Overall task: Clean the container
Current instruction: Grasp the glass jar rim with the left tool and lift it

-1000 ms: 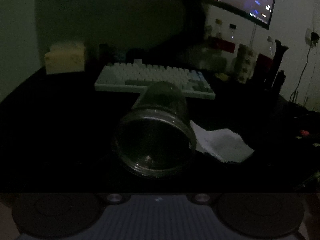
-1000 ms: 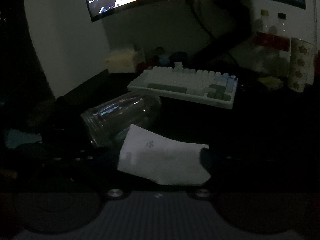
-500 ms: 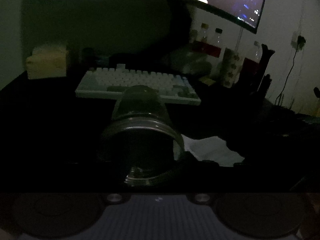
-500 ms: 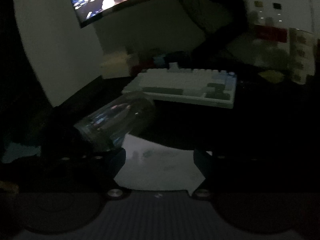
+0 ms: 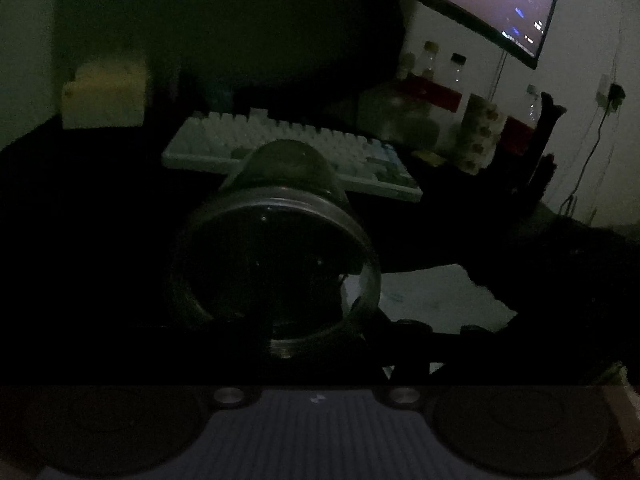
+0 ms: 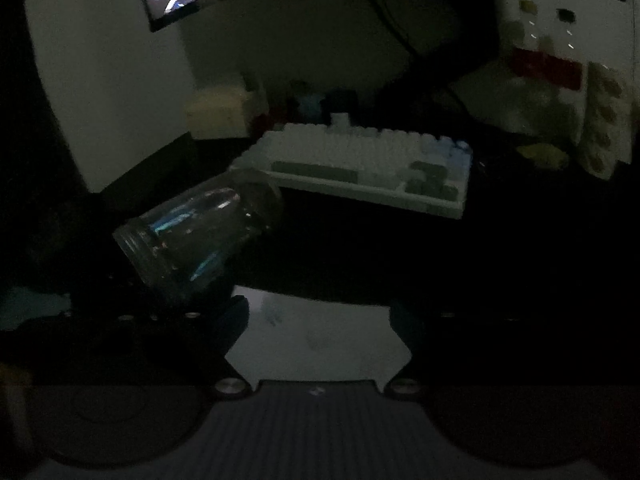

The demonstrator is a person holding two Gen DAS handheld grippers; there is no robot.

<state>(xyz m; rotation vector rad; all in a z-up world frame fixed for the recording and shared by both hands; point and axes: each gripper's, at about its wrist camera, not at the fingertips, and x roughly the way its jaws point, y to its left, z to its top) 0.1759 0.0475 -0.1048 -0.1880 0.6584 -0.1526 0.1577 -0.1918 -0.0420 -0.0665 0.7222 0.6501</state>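
A clear glass jar lies on its side on the dark desk, its mouth toward my left gripper. The left fingers are dark and hard to see. One seems to reach into the mouth and the other sits outside the lower right rim, shut on the jar's wall. In the right wrist view the jar lies at the left. A white tissue lies flat between the fingers of my right gripper, whose jaws are closing and do not press on it. The tissue also shows right of the jar.
A white keyboard lies just behind the jar, under a curved monitor. A pale box stands at the back left. Bottles and a patterned cup crowd the back right.
My left gripper came in low to the jar's mouth and its fingers narrowed onto the rim. My right gripper moved forward over the tissue, which now lies between its narrowing fingers.
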